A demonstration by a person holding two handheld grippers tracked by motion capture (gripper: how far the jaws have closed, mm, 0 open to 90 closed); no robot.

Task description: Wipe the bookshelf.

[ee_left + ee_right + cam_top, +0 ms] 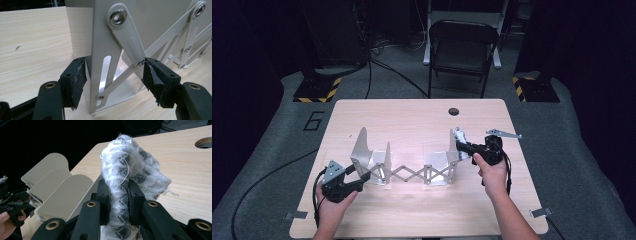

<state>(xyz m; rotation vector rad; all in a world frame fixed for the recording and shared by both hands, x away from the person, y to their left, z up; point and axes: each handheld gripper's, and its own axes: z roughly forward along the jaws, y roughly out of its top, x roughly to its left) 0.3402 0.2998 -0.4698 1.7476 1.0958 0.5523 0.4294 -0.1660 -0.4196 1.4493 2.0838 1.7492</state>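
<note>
Metal and pale grey, the folding rack [404, 167] stood stretched across the tabletop [422, 115] on scissor links. The left claw [113, 77] gripped its end upright. At the rack's far end, the right claw [118, 202] pinched a white-and-grey patterned cloth [130, 167], its weave clear in the right gripper view.

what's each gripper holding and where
Right gripper pinches a white-and-grey cloth near its lower end. Left gripper straddles the rack's end upright, jaws around it; a firm grip cannot be told.
</note>
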